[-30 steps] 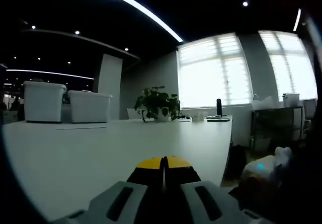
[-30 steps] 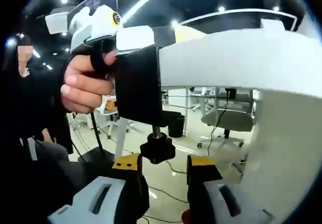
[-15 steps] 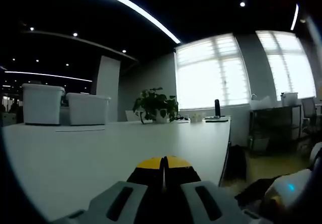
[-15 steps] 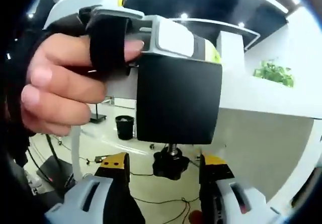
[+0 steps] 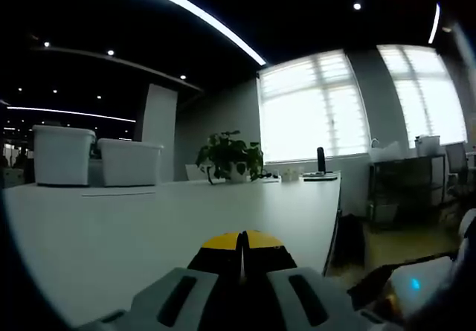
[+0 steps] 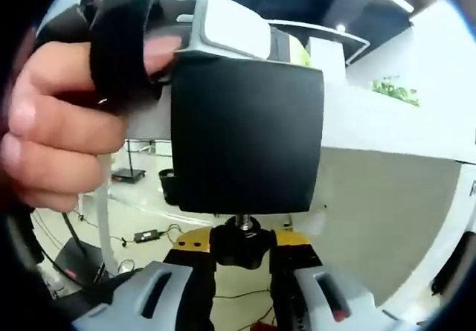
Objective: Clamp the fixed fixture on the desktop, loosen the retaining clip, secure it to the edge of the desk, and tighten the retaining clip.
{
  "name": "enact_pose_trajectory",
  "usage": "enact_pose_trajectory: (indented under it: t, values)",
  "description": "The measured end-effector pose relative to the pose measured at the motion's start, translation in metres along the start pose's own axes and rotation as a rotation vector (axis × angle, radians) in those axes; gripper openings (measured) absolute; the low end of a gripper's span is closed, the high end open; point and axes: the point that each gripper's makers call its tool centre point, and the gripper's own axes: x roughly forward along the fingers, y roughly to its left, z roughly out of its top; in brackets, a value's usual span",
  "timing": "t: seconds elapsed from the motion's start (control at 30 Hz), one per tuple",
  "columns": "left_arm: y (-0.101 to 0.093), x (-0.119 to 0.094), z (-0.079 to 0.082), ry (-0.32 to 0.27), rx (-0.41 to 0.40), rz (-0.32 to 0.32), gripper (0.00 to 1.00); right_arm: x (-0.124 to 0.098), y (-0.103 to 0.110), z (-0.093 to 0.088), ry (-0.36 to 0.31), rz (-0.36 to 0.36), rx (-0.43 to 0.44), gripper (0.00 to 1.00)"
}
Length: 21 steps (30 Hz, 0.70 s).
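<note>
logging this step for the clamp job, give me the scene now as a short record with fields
fixture: black clamp block hanging at the white desk edge
knob: black screw knob under the block, on a threaded rod
right gripper: jaws closed on the knob from both sides
left gripper: jaws shut together, low over the desktop
hand: a person's hand grips the left gripper's handle beside the block
background: potted plant and two white bins at the desk's far end
</note>
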Motion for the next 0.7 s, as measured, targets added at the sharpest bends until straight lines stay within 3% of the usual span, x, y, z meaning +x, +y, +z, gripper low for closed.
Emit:
enact_pose_trajectory:
  t: [0.37,0.7]
  values:
    - [0.0,0.003,-0.001,0.009,-0.004,0.004,0.01,-0.001,0.017,0.003,-0.025,0.433,-0.094,0.24]
    - [0.002,0.005,0.0,0.009,-0.005,0.016,0.01,-0.006,0.029,0.003,-0.076,0.708,-0.097,0.24]
